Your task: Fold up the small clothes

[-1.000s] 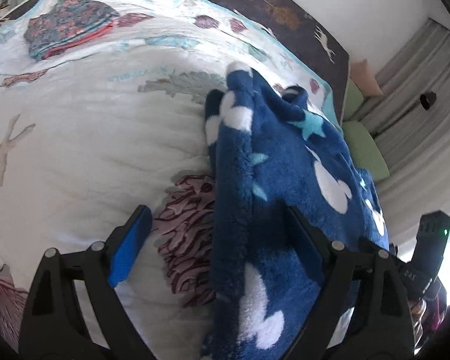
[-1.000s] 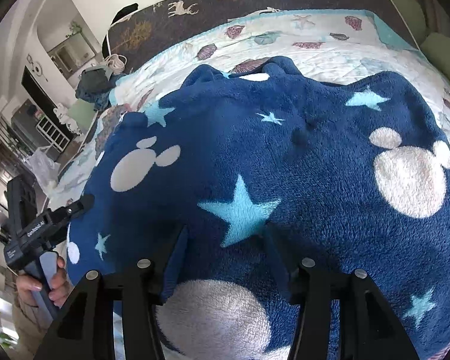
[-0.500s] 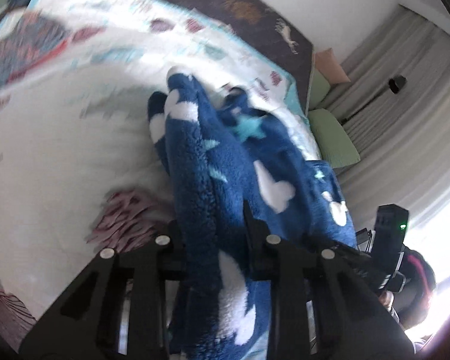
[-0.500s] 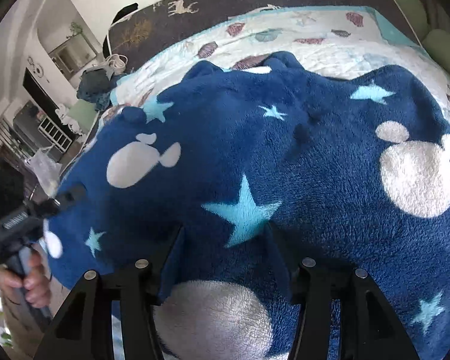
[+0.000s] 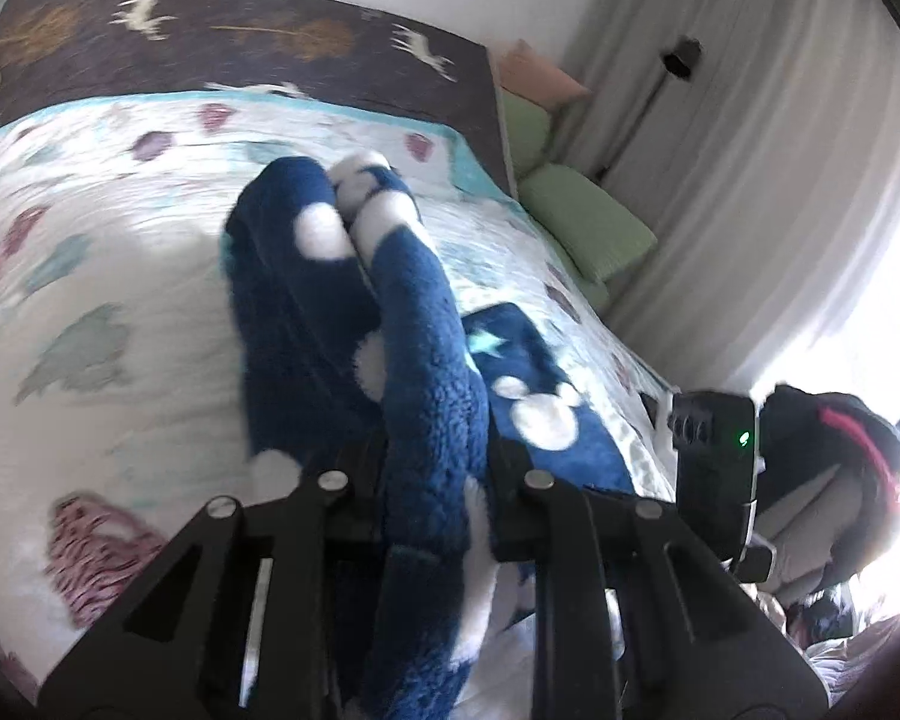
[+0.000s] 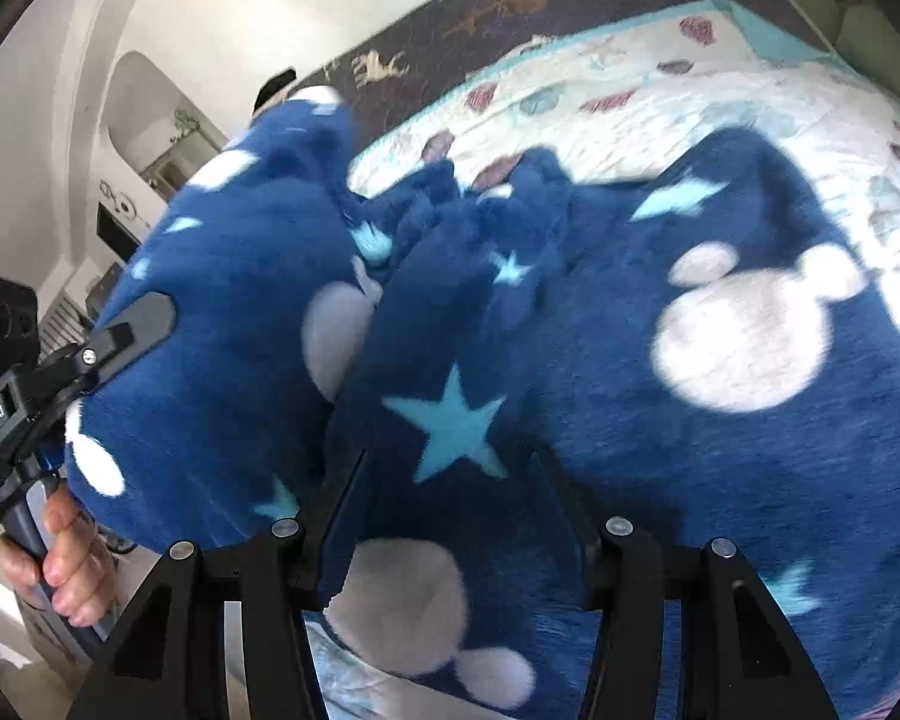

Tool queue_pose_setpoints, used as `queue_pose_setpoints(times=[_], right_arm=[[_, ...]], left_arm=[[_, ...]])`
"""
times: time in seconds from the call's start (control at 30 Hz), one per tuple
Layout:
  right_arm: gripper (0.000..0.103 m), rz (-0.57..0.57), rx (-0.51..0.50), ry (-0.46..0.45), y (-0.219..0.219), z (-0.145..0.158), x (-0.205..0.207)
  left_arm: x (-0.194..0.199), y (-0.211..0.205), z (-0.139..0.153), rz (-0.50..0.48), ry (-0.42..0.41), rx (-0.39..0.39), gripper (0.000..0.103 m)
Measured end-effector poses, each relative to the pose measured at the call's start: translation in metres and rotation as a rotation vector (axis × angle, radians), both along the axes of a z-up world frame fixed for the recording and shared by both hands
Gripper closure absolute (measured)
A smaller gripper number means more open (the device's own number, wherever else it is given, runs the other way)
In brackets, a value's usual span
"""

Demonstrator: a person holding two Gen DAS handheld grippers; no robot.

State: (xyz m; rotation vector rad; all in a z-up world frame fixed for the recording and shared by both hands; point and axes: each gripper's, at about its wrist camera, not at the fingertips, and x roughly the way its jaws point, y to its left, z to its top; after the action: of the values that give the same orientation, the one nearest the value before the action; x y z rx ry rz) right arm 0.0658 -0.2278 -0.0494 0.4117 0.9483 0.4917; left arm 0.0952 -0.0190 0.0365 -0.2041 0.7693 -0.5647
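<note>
A dark blue fleece garment (image 5: 414, 330) with white mouse-head shapes and pale blue stars lies on the bed. My left gripper (image 5: 435, 450) has a thick fold of it between its pads, its jaws still closing, and holds that side raised off the quilt. From the right wrist view this lifted side (image 6: 228, 312) stands up at the left, with the left gripper's finger (image 6: 144, 318) pressed on its edge. My right gripper (image 6: 450, 474) grips the near edge of the fleece (image 6: 660, 432), pads pressed on either side of a bunched fold.
A white quilt (image 5: 120, 240) with sea-creature prints covers the bed. A dark headboard (image 5: 210, 36) with deer runs along the far side. Green cushions (image 5: 582, 222) and grey curtains (image 5: 750, 120) lie to the right. A hand (image 6: 60, 570) holds the left gripper's handle.
My left gripper went from wide open to clamped on the fleece edge, then rose and swung across, lifting that side. The right gripper shifted a little, still on its fold.
</note>
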Motion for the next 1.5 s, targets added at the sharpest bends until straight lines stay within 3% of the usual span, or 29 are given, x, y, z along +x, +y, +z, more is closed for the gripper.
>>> queue_pose_setpoints(times=[0.23,0.33,0.63,0.7,0.73,0.77,0.87,0.93,1.0,1.07,1.1,1.17,1.2,1.23,1.27,1.33,1.5], right_arm=[[0.047,-0.066,0.153,0.008,-0.053,0.016,0.005],[0.037,-0.032,0.239,0.046,-0.062,0.028,0.027],[0.030,0.171,-0.008,0.111,0.021,0.065,0.113],[0.037,0.193,-0.062,0.107,0.039,0.064,0.119],[0.072,0.193,-0.110,0.112,0.048,0.060,0.123],[0.075,0.188,-0.143,0.126,0.053,0.056,0.126],[0.077,0.182,-0.106,0.138,0.042,0.052,0.128],[0.077,0.187,-0.109,0.141,0.036,0.053,0.128],[0.077,0.183,-0.108,0.153,0.030,0.049,0.133],[0.077,0.178,-0.095,0.163,0.024,0.050,0.134],[0.077,0.178,-0.082,0.169,0.023,0.050,0.136],[0.077,0.182,-0.067,0.177,0.022,0.051,0.134],[0.077,0.190,-0.060,0.179,0.023,0.050,0.135],[0.077,0.190,-0.062,0.174,0.024,0.051,0.133],[0.077,0.184,-0.071,0.166,0.025,0.052,0.132],[0.077,0.174,-0.051,0.156,0.020,0.056,0.131],[0.077,0.160,-0.060,0.059,-0.014,0.101,0.127]], left_arm=[[0.004,-0.053,-0.018,-0.078,0.004,0.132,0.079],[0.001,-0.053,-0.022,-0.077,0.012,0.127,0.079],[-0.002,-0.058,-0.023,-0.059,0.003,0.156,0.079],[-0.002,-0.063,-0.022,-0.056,-0.006,0.181,0.079],[-0.003,-0.065,-0.021,-0.054,-0.013,0.196,0.078],[-0.003,-0.066,-0.021,-0.050,-0.018,0.217,0.078],[-0.015,-0.062,-0.014,-0.066,-0.036,0.215,0.067],[-0.029,-0.057,-0.009,-0.068,-0.054,0.220,0.046],[-0.049,-0.052,-0.009,-0.028,-0.104,0.295,0.026],[-0.061,-0.046,-0.019,-0.019,-0.106,0.336,0.026],[-0.063,-0.043,-0.027,-0.030,-0.068,0.332,0.026],[-0.061,-0.041,-0.040,-0.041,-0.019,0.305,0.036],[-0.059,-0.040,-0.043,-0.024,-0.019,0.311,0.063],[-0.055,-0.036,-0.043,-0.010,-0.012,0.299,0.074],[-0.051,-0.027,-0.039,-0.010,0.007,0.227,0.079],[-0.049,-0.020,-0.028,-0.020,0.006,0.162,0.085],[-0.064,-0.066,0.011,-0.133,-0.139,0.187,0.085]])
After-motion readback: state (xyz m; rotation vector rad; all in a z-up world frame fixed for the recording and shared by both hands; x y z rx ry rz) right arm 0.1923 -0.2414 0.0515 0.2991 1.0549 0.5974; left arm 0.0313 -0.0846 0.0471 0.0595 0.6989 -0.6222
